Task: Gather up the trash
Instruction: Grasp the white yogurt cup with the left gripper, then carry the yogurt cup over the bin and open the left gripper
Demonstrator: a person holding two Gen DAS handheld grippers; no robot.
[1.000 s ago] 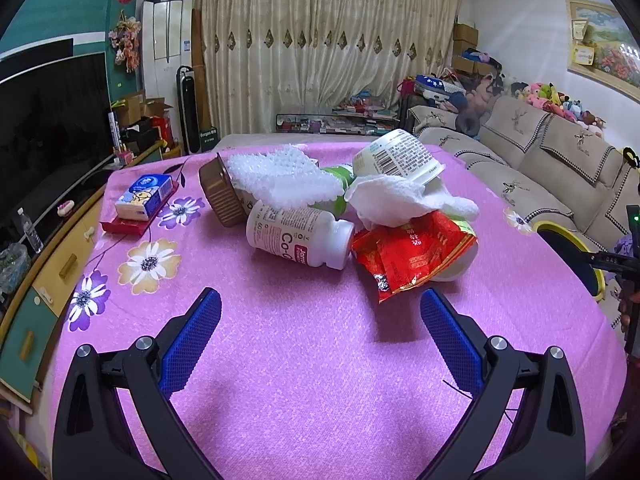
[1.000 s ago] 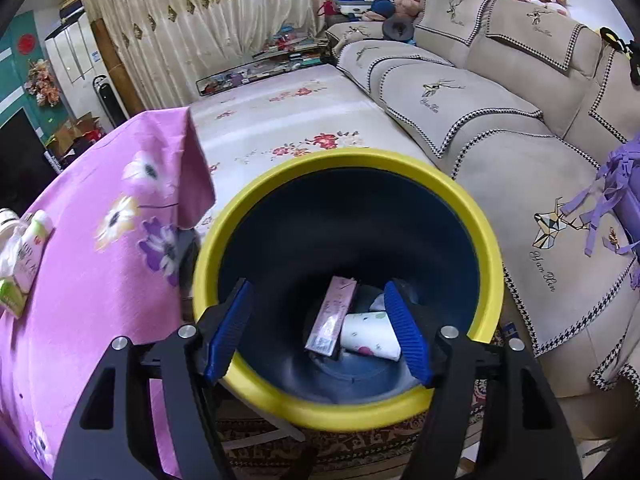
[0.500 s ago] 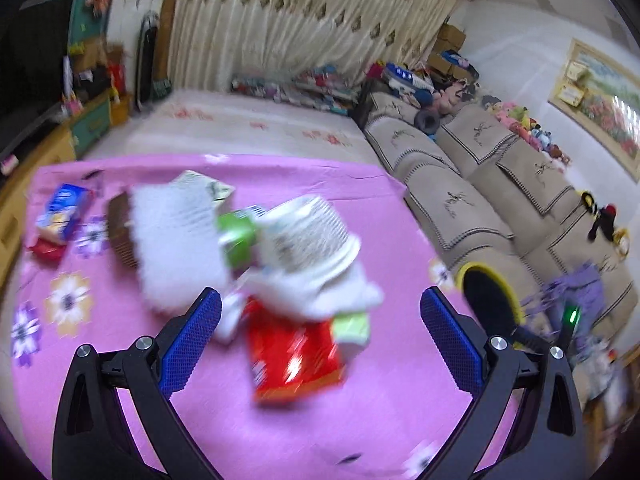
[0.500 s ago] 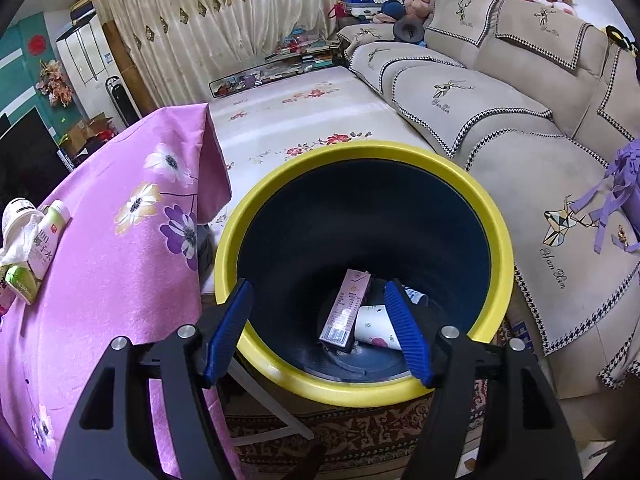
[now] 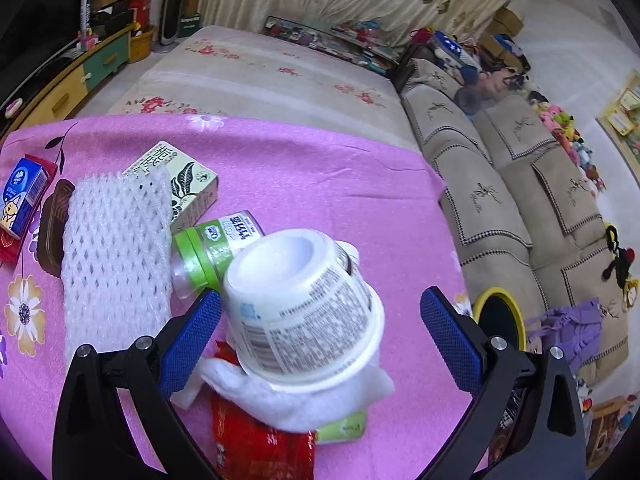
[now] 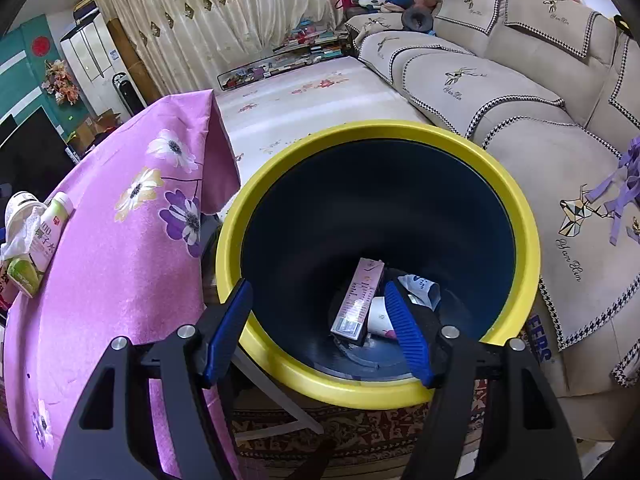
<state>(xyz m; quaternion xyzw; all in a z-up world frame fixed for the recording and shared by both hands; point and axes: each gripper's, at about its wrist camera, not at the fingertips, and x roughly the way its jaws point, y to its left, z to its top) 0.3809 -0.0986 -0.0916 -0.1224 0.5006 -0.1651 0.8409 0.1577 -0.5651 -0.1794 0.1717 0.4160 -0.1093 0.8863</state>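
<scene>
Left hand-held gripper released, jaws straddling white cup on tabletop. Right hand-held gripper released, empty, above yellow-rimmed bin.

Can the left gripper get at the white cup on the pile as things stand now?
Probably yes. The left gripper is open, and the white cup lies on its side atop the tissue, already between the blue pads. Nothing covers it; the green-capped bottle lies behind.

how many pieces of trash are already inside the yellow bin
3 that show in the yellow bin: a pink carton leaning near the middle, a white paper cup beside it, and a blue and white wrapper behind. More may be hidden behind the right gripper's finger.
</scene>
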